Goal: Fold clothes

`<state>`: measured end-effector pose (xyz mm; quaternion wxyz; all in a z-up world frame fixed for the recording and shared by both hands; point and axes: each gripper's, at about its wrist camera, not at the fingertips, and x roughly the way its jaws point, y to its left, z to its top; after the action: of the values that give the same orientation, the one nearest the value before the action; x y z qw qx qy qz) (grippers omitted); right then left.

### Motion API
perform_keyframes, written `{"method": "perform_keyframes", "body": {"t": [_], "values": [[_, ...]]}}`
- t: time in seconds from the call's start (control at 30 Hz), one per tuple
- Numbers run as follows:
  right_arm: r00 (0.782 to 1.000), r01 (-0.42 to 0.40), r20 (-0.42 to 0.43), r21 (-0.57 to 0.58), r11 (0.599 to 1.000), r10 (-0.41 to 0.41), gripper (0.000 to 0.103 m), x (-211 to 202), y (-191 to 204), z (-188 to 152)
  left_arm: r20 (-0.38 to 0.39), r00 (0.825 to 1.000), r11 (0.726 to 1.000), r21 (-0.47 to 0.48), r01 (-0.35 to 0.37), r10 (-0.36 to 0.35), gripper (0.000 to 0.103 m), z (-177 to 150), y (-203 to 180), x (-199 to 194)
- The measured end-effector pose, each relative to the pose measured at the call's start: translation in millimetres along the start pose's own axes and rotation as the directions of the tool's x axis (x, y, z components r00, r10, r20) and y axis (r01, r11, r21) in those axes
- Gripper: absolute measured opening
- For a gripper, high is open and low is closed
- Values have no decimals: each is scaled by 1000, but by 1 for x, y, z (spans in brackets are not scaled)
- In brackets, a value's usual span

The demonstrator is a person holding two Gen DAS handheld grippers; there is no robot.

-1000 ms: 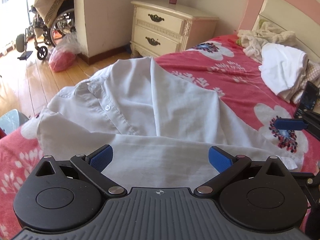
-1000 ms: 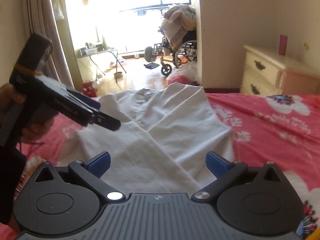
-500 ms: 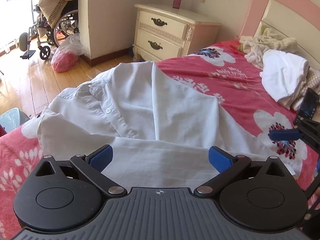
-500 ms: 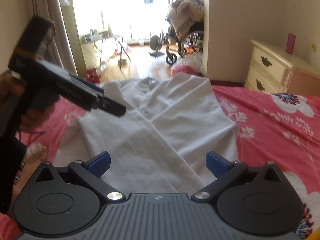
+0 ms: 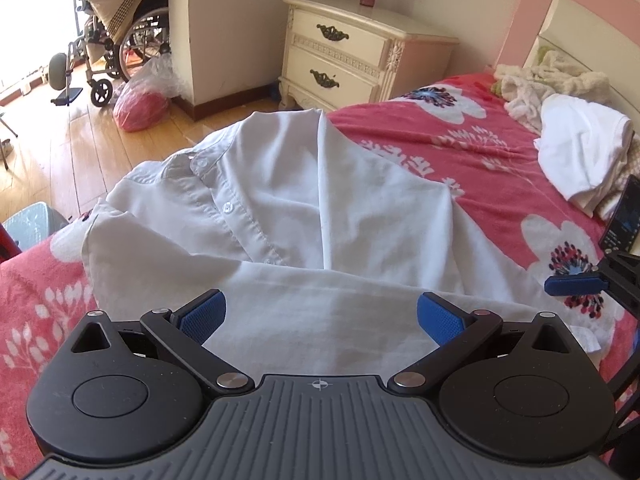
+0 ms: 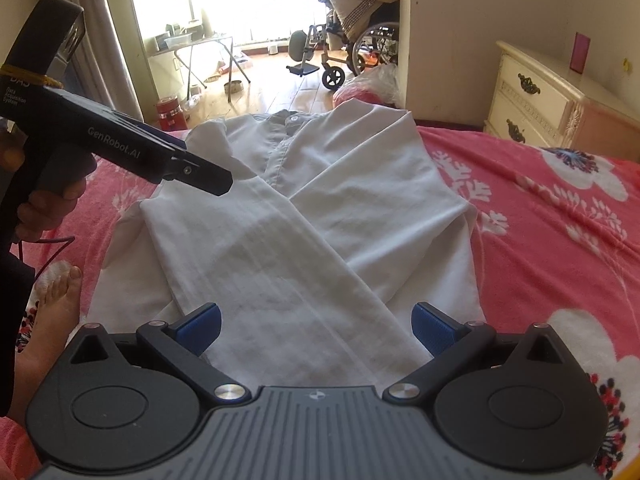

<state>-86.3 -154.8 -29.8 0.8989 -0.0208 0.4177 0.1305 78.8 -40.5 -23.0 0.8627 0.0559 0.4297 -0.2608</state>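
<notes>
A white shirt is lying spread on a red floral bedspread, its sleeves folded across the body and crossing below the buttoned placket, collar pointing toward the wooden floor at 12 o'clock in the right wrist view. The left gripper is hovering over the lower part of the shirt with its blue pads spread wide, gripping nothing. The right gripper is likewise poised over the crossed sleeve, its jaws parted and empty. In the right wrist view the left gripper is appearing at 9 o'clock, a hand wrapped round its handle, and a bare foot is resting on the bedspread at 8 o'clock. In the left wrist view a cream nightstand is standing at 12 o'clock, a wheelchair at 10 o'clock, and a heap of white clothes is sitting on the bed at 2 o'clock.
</notes>
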Motion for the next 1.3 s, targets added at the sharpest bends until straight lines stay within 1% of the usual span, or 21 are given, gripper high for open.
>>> {"method": "perform_keyframes", "body": {"t": [0.33,0.53,1.3], "values": [[1000,-2,2,7,1000,2,103,-1,-1,0,-4,1000,1000,11,1,0,103,-2,-4,-1],[1000,-5,-4,9,1000,5,103,0,-1,1,-18,1000,1000,1,4,-4,103,-3,-3,1],[1000,-2,-12,9,1000,2,103,2,0,0,-31,1000,1000,-14,5,-5,103,-5,0,3]]}}
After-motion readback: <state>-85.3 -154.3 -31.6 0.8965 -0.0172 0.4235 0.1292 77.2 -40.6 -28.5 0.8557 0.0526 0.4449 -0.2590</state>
